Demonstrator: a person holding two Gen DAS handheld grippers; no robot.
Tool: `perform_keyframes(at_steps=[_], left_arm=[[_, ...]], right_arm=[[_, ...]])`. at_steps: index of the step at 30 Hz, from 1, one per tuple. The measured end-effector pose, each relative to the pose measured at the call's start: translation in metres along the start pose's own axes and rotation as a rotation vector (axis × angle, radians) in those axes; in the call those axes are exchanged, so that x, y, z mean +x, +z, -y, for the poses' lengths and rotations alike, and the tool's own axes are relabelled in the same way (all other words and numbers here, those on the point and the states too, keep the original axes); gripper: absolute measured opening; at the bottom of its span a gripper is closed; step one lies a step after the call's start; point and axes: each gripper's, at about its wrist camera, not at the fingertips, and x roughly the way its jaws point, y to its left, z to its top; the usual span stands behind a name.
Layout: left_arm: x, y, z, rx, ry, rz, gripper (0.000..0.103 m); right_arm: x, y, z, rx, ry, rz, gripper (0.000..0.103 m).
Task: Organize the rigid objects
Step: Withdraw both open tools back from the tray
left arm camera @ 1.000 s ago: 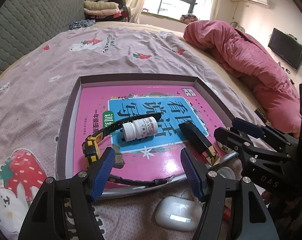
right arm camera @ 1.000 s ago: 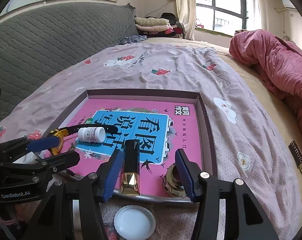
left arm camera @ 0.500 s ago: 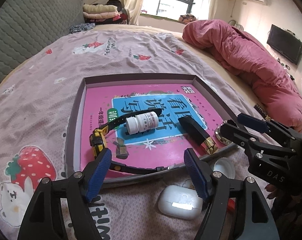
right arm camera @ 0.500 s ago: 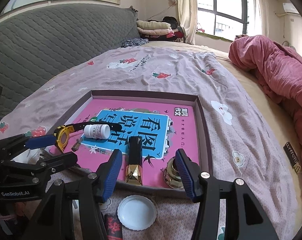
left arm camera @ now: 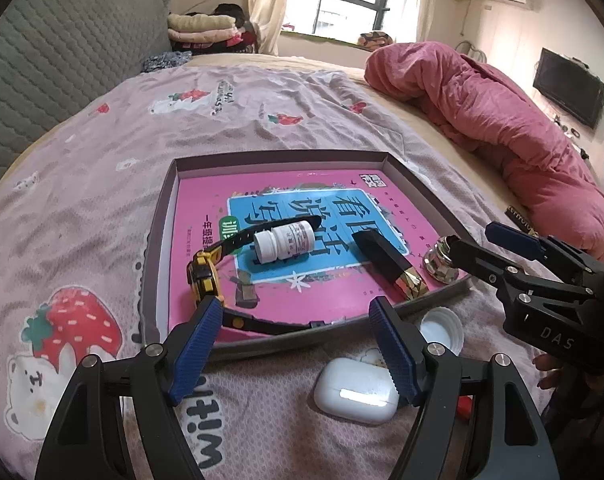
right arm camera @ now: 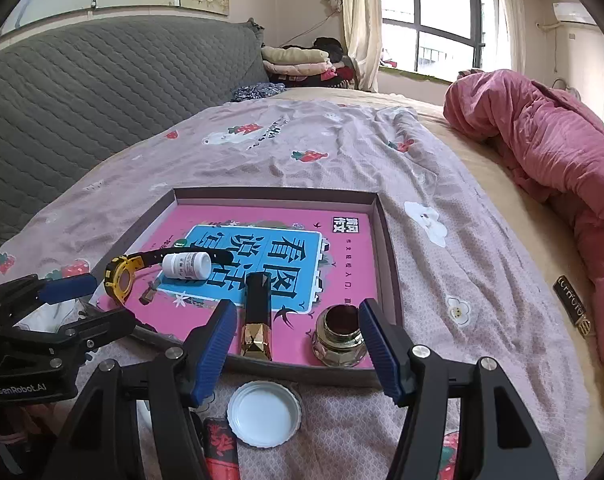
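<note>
Ahead of both grippers, the shallow tray holds a yellow watch, a white pill bottle, a black-and-gold tube and a metal jar (lidless). The left gripper gapes empty; the right gripper is opening, nothing between its jaws.

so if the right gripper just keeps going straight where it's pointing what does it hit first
Probably the tray's near rim, then the gold jar just past it. The right gripper holds nothing and its jaws are opening; depth is uncertain.
</note>
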Motion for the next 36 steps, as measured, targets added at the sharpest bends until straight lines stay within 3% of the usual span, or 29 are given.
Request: perform_keyframes(at_steps=[16,36], left_arm=[[-0.019,-0.001,0.006,0.017,-0.003,0.018,0.077],[-0.038,-0.008,0.009,0.031,-0.003,0.016,0.077]], right_arm=[[-0.032,-0.003,0.002,0.017,-0.022,0.051,0.063],[-0.054,-0.013,0.005,0.038,-0.013,0.038,0.063]])
